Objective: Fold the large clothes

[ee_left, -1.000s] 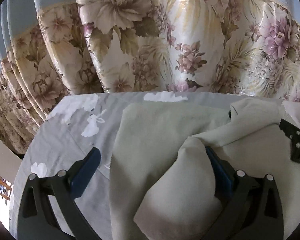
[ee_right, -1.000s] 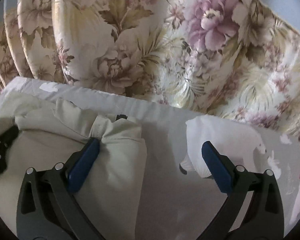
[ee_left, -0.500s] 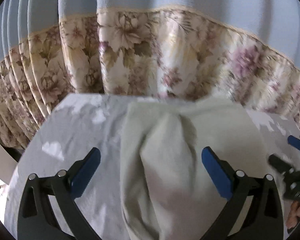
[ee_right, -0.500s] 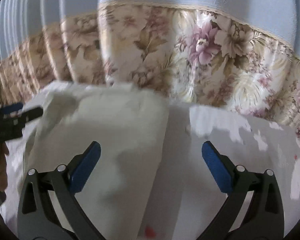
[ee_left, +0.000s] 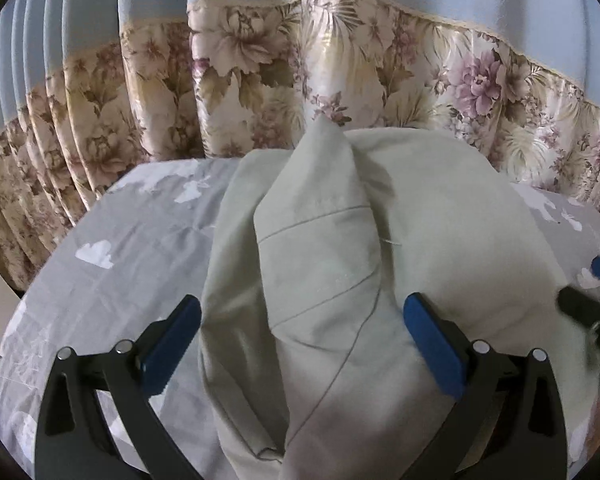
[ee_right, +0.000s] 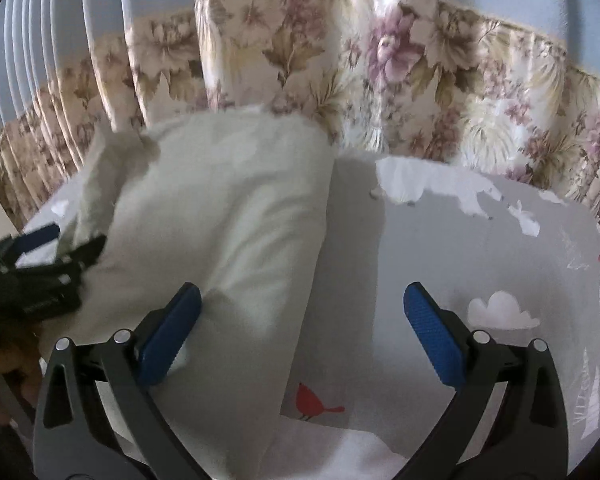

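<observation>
A pale beige garment (ee_left: 440, 232) lies folded on the grey printed sheet (ee_left: 132, 248). A raised fold of it (ee_left: 320, 272) runs between the jaws of my left gripper (ee_left: 302, 344), which stands open above it. The garment also shows in the right wrist view (ee_right: 228, 208), at the left. My right gripper (ee_right: 302, 340) is open, its left pad (ee_right: 168, 336) at the garment's right edge, its right pad (ee_right: 434, 336) over bare sheet. Each gripper shows in the other's view: the right one (ee_left: 592, 300) and the left one (ee_right: 44, 264).
A floral curtain (ee_left: 340, 80) with a blue upper part hangs just behind the surface's far edge. The sheet (ee_right: 480, 272) carries white cloud prints and a red bird print (ee_right: 316, 402). The surface drops off at the left (ee_left: 8, 308).
Both grippers have pulled back and up from the garment, so more curtain shows. The fold that lay against the left gripper's right pad now lies between the open jaws.
</observation>
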`<state>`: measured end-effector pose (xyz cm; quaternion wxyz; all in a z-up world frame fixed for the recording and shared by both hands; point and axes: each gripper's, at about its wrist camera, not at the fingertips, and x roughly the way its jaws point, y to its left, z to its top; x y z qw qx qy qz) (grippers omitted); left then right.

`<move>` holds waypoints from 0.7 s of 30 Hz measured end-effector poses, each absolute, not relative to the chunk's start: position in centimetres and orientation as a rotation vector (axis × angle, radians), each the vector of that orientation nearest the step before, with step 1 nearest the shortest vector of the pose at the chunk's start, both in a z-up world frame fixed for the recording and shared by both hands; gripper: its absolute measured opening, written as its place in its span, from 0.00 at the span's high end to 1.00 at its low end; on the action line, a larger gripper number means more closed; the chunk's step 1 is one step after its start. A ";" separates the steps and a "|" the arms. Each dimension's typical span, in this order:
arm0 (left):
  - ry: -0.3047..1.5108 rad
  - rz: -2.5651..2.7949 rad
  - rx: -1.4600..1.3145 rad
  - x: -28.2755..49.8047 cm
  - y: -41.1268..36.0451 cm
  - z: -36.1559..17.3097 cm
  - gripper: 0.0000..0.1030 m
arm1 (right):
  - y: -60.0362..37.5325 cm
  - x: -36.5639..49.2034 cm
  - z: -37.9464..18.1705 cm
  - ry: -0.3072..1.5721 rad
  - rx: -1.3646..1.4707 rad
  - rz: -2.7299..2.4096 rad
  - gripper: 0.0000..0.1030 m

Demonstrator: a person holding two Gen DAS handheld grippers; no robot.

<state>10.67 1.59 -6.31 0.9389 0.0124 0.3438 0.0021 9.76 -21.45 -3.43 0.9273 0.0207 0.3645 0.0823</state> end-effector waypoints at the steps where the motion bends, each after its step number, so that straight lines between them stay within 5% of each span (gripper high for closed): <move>1: 0.709 0.003 0.026 10.7 1.6 -6.3 0.01 | -21.5 9.8 -3.2 0.752 0.064 0.188 0.03; 15: 0.774 -0.032 -0.100 11.4 2.9 -7.1 0.02 | -20.3 13.5 -6.2 0.949 0.253 0.278 0.03; 21: 0.787 -0.034 -0.122 11.8 2.9 -7.3 0.02 | -18.7 12.8 -5.4 0.898 0.166 0.382 0.55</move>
